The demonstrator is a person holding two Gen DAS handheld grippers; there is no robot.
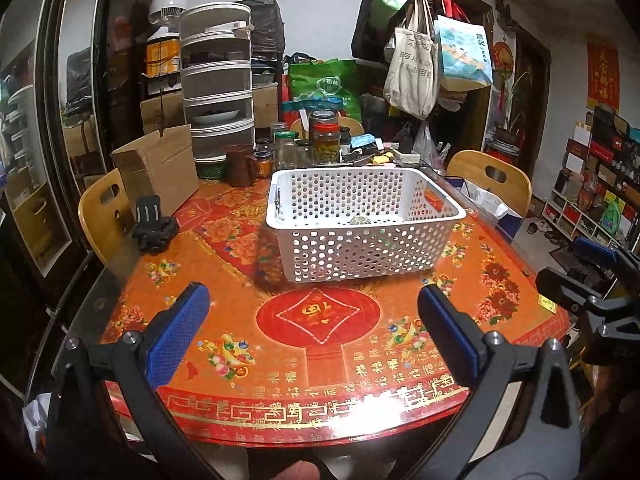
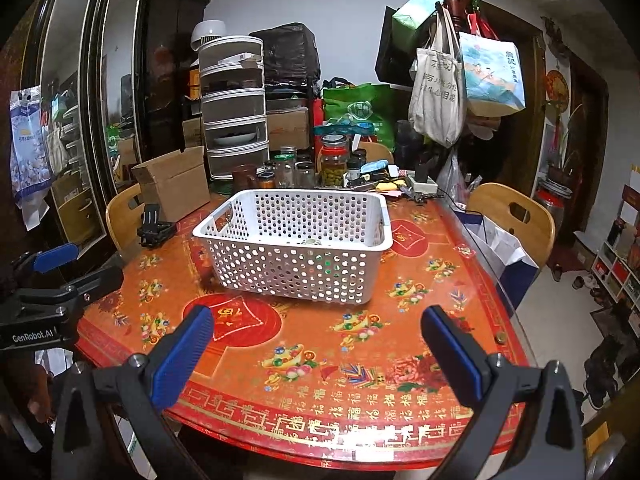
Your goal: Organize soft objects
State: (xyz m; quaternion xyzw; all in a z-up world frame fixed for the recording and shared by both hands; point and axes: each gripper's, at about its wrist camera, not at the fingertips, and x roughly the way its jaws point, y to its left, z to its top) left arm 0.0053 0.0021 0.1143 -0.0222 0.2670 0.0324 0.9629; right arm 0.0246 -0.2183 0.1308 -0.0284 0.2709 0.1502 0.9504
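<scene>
White perforated basket (image 1: pixel 366 220) on the red patterned bench (image 1: pixel 320 344), something small and greenish inside; left tongs (image 1: pixel 314 310) and right tongs (image 2: pixel 316 330) both spread apart, holding nothing.

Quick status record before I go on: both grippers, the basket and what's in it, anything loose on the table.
left gripper: jaws open, empty, above the table's near edge
right gripper: jaws open, empty, beside the left one
basket: white, perforated, upright at the middle of the table
basket contents: one small greenish object at the bottom; kind unclear
soft objects outside the basket: none visible on the near table
far edge: jars, cardboard box
</scene>
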